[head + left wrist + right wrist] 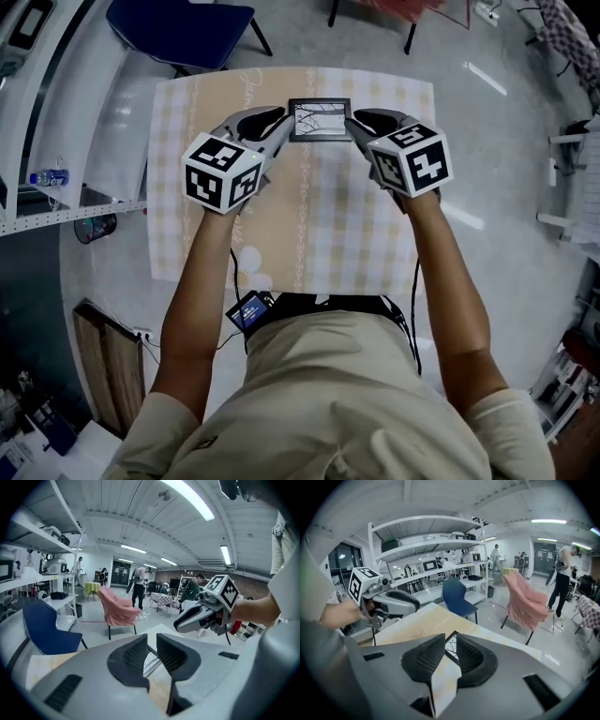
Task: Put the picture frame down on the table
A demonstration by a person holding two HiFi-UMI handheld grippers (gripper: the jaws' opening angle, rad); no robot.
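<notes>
Gripping one picture frame (320, 119) between them, the two tools meet near the middle of the far edge of the table (187, 234). The left gripper (285, 128) pinches the frame's left side and the right gripper (353, 126) pinches its right side. Each carries one marker cube.

In the left gripper view the two dark ribbed jaws stand close together, with the thin edge of the frame (151, 659) caught between them. The right gripper (178, 624) shows beyond, held by a hand. In the right gripper view the jaws likewise press on the frame (450, 648), whose line drawing shows in the narrow gap. The left gripper (414, 606) is opposite.

From the head view the frame's glass faces up toward the camera, its long sides parallel to the far edge. I cannot tell whether it touches the worktop or hangs just over it. A single pale checked cloth (337, 234) covers the whole table, and nothing else lies on it.

Beyond the far left corner stands one blue chair (183, 23). One chair draped in pink cloth (117, 609) stands farther off on the floor.
</notes>
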